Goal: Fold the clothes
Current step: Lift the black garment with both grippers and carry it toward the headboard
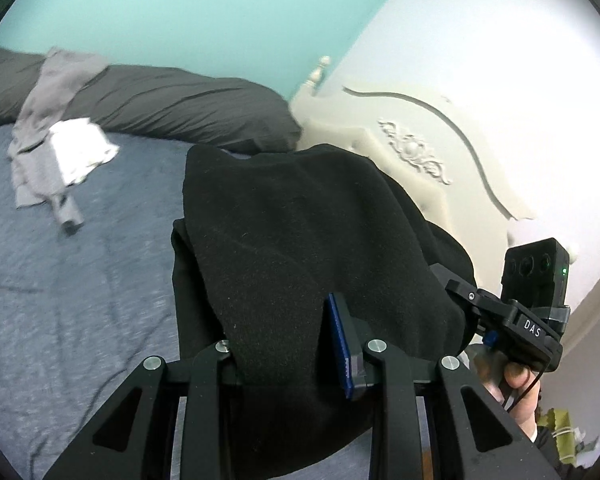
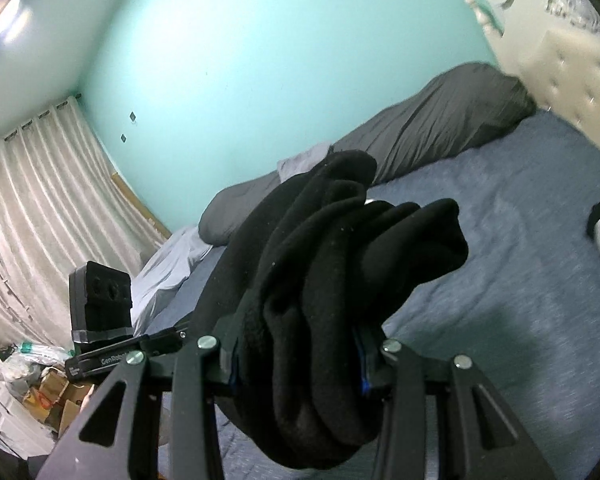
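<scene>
both grippers' fingers (image 1: 340, 344) (image 2: 362, 356) clamped on black garment (image 1: 292, 240) above bed (image 1: 60, 280)

This is a bedroom in a home. A bed (image 1: 60, 280) with a blue cover fills most of both views, and long grey pillows (image 1: 172, 108) lie along the turquoise wall (image 2: 260, 60). At the head stands a cream headboard (image 1: 420, 152) with carved ornament and a tufted panel. Loose clothes (image 1: 56, 152), grey and white, lie on the bed. Beige curtains (image 2: 32, 200) hang in the corner, and cardboard boxes (image 2: 60, 396) and bags lie on the floor below them
</scene>
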Available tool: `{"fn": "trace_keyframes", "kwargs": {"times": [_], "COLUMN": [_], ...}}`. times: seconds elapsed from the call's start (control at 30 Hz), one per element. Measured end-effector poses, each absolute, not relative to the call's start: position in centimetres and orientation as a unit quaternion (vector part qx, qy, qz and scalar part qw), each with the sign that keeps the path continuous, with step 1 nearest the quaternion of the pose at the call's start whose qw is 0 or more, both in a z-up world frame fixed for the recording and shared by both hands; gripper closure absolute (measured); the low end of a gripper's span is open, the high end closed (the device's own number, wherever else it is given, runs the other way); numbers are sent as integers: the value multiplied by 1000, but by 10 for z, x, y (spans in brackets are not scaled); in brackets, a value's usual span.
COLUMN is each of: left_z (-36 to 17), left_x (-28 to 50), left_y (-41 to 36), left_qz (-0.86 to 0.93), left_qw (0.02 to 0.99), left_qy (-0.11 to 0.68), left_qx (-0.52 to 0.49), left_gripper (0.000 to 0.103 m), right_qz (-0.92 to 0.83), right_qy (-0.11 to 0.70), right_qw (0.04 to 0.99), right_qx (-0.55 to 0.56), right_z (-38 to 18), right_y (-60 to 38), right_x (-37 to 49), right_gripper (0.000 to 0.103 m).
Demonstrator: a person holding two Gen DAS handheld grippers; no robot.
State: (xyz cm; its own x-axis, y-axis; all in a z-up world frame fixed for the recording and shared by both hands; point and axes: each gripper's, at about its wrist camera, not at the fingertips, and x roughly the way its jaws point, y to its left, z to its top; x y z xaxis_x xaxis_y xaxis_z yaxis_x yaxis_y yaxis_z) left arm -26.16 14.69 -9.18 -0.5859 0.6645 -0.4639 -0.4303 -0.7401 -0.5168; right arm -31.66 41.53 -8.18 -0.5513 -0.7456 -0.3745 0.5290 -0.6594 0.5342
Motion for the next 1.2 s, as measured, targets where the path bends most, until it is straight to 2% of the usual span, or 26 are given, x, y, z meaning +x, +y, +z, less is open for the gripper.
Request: {"fn": "trace_keyframes", "kwargs": {"times": [0.2, 0.5, 1.2], "left_z": [-68, -49, -58], "left_x": [-269, -285, -312], "left_y": [217, 321, 513], "left_qz": [867, 858, 838], "left_qw": [341, 372, 419], "left_qy": [-164, -149, -117], "left_qx": [-324, -322, -331], "left_gripper": [74, 74, 74], "right_qz": [-879, -896, -923], "right_qy": [-169, -166, -153], "right_qw": [349, 320, 268], "right_qx": [277, 259, 231], "right_z": [-53, -41, -46], "right_y": [484, 587, 773], "right_x": [-320, -338, -382], "right_gripper": [63, 63, 63]}}
